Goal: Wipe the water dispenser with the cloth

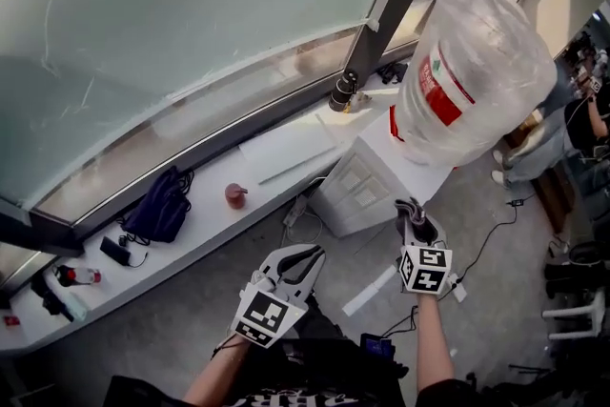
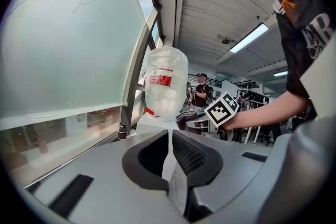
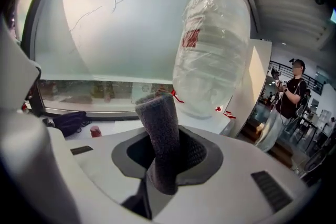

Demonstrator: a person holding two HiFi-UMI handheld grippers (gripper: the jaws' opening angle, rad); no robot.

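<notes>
The right gripper point(image 1: 412, 213) was clamped shut on the cloth point(image 3: 160, 134), a dark grey roll standing up past the jaw tips. The left gripper point(image 1: 303, 258) was closed on nothing and hung at 8 o'clock from the right one. The water dispenser point(image 1: 362, 191), a white cabinet with a plastic-wrapped bottle point(image 1: 477, 62) upended on it, stood at 12 to 1 o'clock from the right gripper, near but not touched. No wiping looked to be under way.

The likeliest trouble was the grip itself. The cloth was held as a narrow roll, so a dragging stroke could tug it out of the jaws. If too little of it led the stroke, the hard jaw tips could scrape the cabinet. A firm push high on the bottle could rock it on its seat, since it stood tall above the cabinet. A cable point(image 1: 496, 229) trailed over the floor point(image 1: 505, 305) at 4 o'clock from the dispenser, and a low sweep or a step there could catch it.

Room was tight on the far side. The window ledge point(image 1: 205, 234) met the cabinet at its 9 to 10 o'clock, and the window post point(image 1: 381, 5) rose close at 11 o'clock. A black bag point(image 1: 159, 207) lay on the ledge well apart. The near faces, from 5 to 7 o'clock, opened onto floor and gave the freest approach.
</notes>
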